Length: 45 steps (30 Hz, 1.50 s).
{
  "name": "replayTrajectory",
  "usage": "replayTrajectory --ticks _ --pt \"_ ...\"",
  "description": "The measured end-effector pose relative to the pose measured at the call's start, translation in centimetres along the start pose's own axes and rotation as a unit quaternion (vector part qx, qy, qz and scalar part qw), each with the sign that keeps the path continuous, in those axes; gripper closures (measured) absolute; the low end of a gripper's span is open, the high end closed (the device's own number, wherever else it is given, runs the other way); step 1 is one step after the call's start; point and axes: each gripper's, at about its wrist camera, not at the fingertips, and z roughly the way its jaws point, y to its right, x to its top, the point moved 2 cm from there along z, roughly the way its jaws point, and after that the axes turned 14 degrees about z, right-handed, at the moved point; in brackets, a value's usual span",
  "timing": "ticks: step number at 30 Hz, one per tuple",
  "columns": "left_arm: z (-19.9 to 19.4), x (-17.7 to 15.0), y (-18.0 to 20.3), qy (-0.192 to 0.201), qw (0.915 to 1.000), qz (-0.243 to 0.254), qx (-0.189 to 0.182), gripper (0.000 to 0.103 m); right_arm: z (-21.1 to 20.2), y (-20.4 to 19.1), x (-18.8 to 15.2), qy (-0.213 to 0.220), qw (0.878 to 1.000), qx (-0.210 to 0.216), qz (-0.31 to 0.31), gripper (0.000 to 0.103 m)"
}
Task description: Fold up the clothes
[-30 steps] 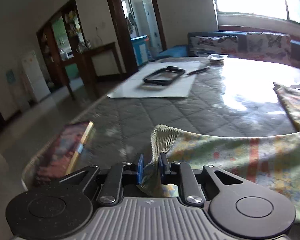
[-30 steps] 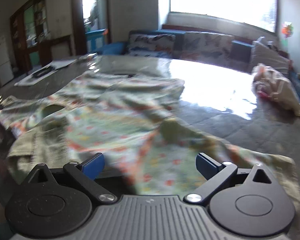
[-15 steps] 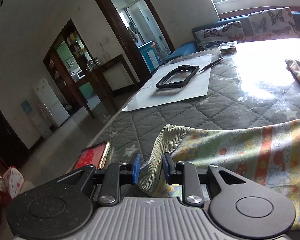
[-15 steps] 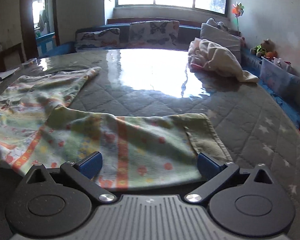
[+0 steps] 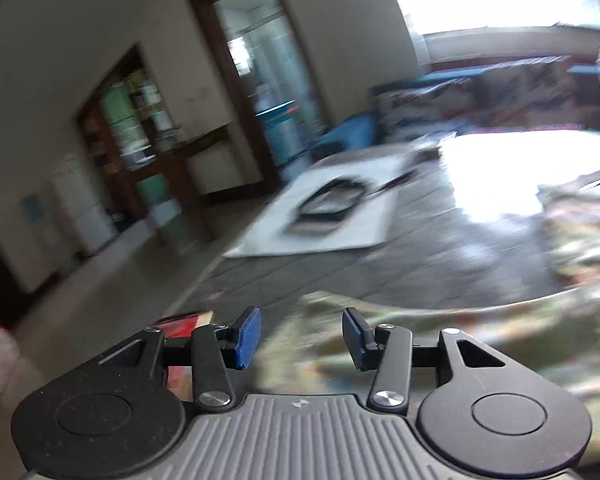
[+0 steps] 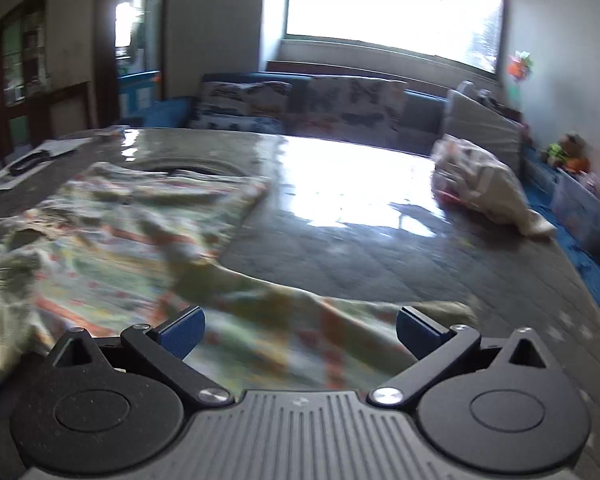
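Two hand-held grippers hover over a wide grey quilted surface with a glossy sheen under the window light. Spread across its left part lies the patterned garment, pale green with orange and red print, rumpled; its near edge runs under both tools. Farther right on the same surface sits a crumpled white cloth bundle, well apart from the garment. At the far left corner rests a white sheet carrying a black frame-shaped object.

The right hand-held gripper has its blue pads spread wide, nothing between them, the garment lying below the gap. The left hand-held gripper is parted to a moderate gap, its pads not touching the fabric that shows blurred beneath and beyond them; it has hold of nothing. A red phone-like object lies at the surface edge just behind the left gripper's left finger.
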Motion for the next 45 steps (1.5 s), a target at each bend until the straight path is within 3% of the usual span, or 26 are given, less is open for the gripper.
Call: replayTrajectory --ticks 3,7,10,17,21,27,32,37,38,40,44,45 --pt "-2.1 1.0 3.5 0.026 0.9960 0.019 -0.084 0.055 1.1 -2.5 -0.2 -0.008 1.000 0.023 -0.016 0.000" --pt "-3.8 2.2 8.2 0.046 0.9812 0.035 -0.184 0.062 2.5 -5.8 -0.4 -0.018 0.998 0.054 -0.037 0.000" --pt "-4.2 2.7 11.0 0.056 0.9700 0.058 -0.229 0.064 3.4 -6.8 -1.2 -0.033 0.997 0.054 -0.049 0.000" --pt "-4.6 1.7 15.6 0.056 0.9498 0.125 -0.281 0.068 4.2 -6.6 -2.4 -0.061 0.995 0.057 -0.046 0.000" --pt "-5.5 1.5 15.4 0.066 0.9489 0.128 -0.281 0.065 3.6 -6.9 -1.8 -0.052 0.996 0.057 -0.051 0.000" --pt "-6.2 1.8 12.1 0.075 0.9536 0.072 -0.283 0.064 1.6 -10.2 -1.6 -0.047 0.988 0.122 -0.076 0.001" --pt "-7.7 0.8 10.3 0.089 0.9528 0.054 -0.285 0.064 0.1 -13.9 -2.4 -0.060 0.975 0.185 -0.112 0.015" --pt "-8.9 -0.4 9.4 0.094 0.9506 0.065 -0.289 0.064 -0.6 -17.2 -3.4 -0.080 0.959 0.229 -0.150 0.041" --pt "-9.2 -0.6 9.3 0.095 0.9501 0.070 -0.289 0.064 -0.3 -17.8 -3.7 -0.088 0.956 0.229 -0.159 0.043" --pt "-9.9 -1.0 9.3 0.103 0.9476 0.078 -0.292 0.064 0.3 -18.7 -4.3 -0.102 0.954 0.224 -0.169 0.058" --pt "-11.6 -1.4 9.6 0.131 0.9379 0.102 -0.305 0.059 0.8 -18.9 -5.0 -0.120 0.951 0.227 -0.169 0.074" --pt "-11.9 -1.4 9.9 0.138 0.9344 0.111 -0.309 0.059 0.6 -18.8 -5.0 -0.118 0.952 0.229 -0.167 0.084"
